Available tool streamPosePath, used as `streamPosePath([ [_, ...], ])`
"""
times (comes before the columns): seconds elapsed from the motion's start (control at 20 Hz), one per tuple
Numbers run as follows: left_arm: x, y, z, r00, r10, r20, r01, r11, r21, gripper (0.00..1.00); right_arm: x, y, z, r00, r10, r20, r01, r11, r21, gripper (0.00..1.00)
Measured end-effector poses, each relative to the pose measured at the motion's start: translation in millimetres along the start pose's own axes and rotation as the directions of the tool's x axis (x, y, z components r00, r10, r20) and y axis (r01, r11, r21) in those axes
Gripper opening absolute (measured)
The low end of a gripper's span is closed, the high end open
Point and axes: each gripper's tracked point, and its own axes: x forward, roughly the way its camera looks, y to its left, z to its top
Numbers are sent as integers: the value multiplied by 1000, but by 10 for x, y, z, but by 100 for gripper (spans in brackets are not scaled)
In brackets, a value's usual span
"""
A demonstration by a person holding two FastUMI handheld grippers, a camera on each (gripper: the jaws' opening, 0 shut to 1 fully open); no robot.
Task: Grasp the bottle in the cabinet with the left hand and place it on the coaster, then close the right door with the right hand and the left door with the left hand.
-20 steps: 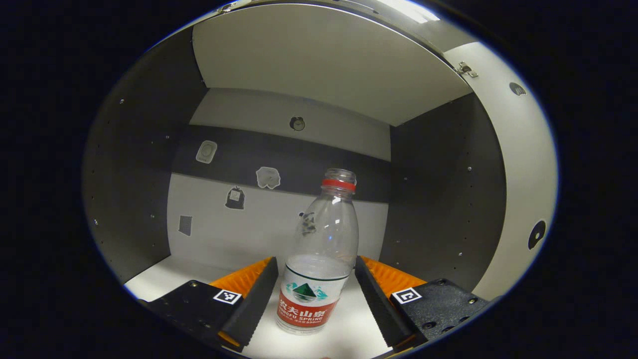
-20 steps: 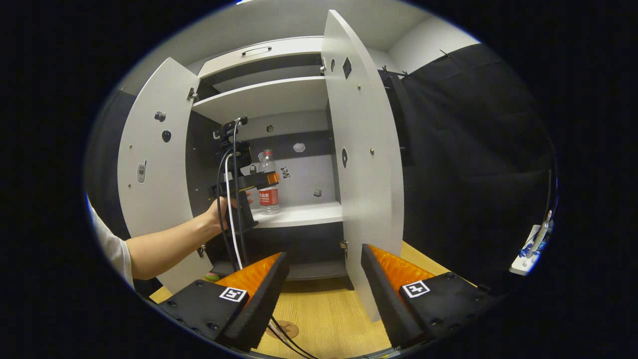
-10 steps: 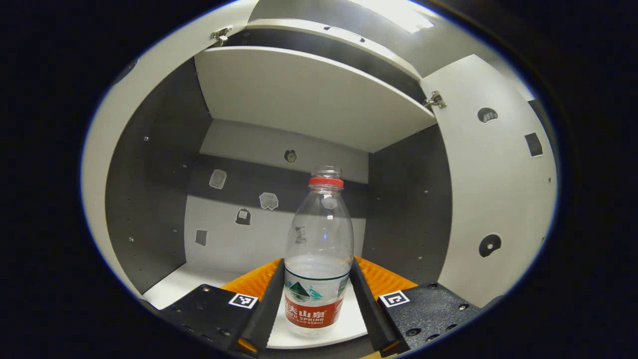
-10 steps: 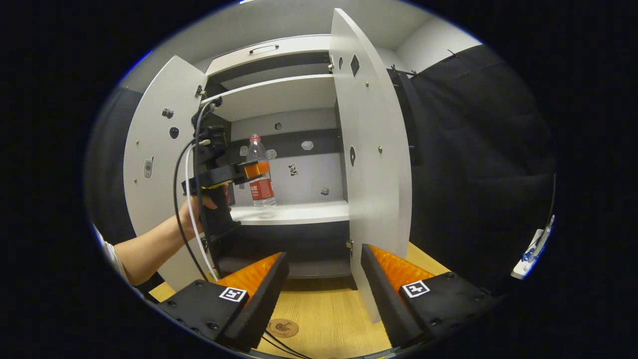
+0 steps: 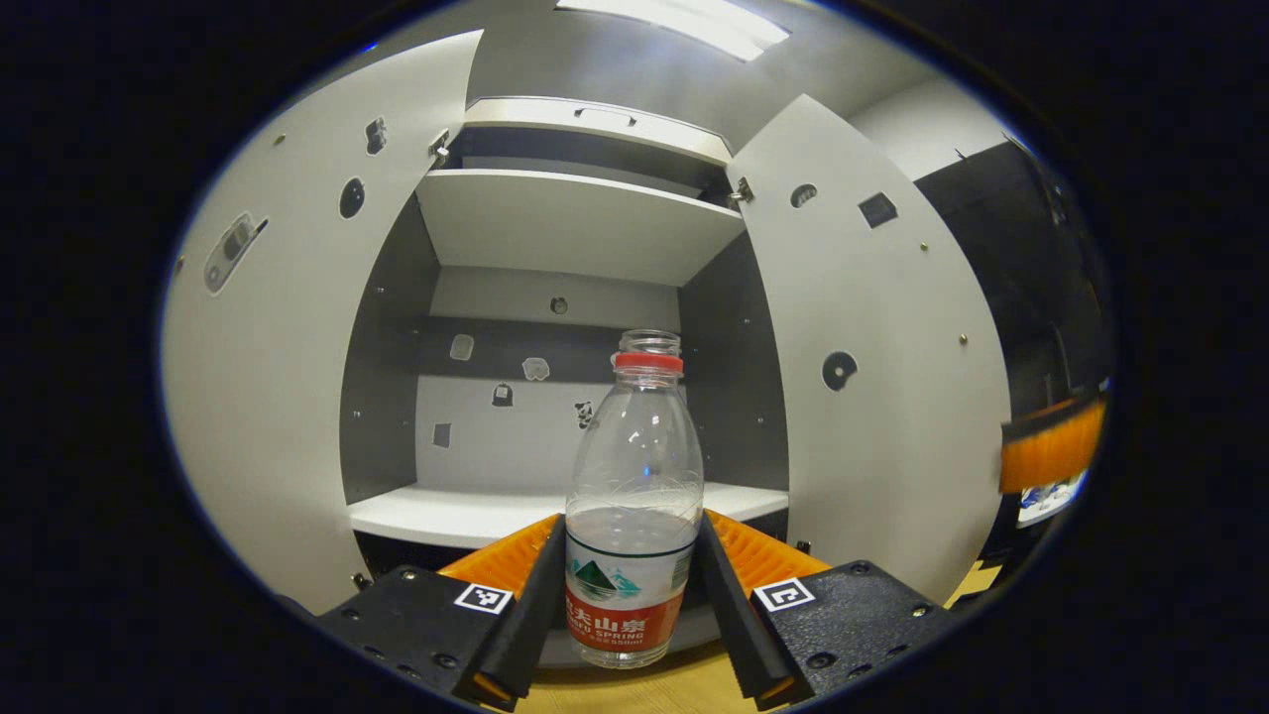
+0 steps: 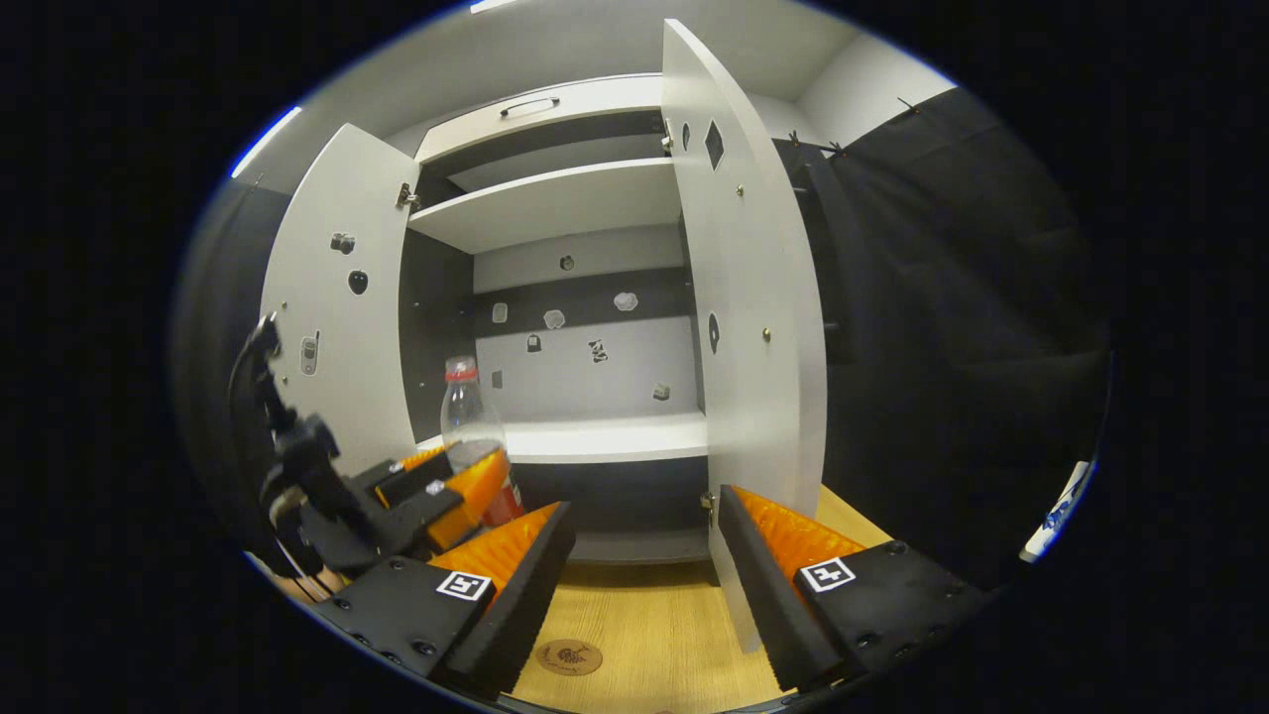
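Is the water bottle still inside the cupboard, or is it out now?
Out. The water bottle stands upright between the left tongs, in front of the bare cabinet shelf and above the wooden table, not yet on the coaster.

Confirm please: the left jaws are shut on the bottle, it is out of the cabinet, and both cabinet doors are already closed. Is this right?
Not quite. Both doors are open: the left door and right door stand wide in the right gripper view. The rest holds: the left gripper clamps the bottle, clear of the cabinet.

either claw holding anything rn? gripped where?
Left claw grips the bottle by its lower body, at the label. Right claw is open, holding nothing.
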Motion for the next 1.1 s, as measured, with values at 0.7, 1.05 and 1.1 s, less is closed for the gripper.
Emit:
streamPosePath([
  [0.7,-914,-541,-1778,973,123,-194,-154,976,-155,75,-102,18,-44,997,-10,-72,8,999,-33,97],
  [1.05,-1085,-628,-2031,965,135,-224,-162,981,-107,75,-107,92,-61,997,17,-81,-23,997,-70,97],
  [1.1,-1070,-616,-2010,966,143,-214,-169,980,-108,76,-107,103,-72,996,23,-83,-29,997,-70,97],
])
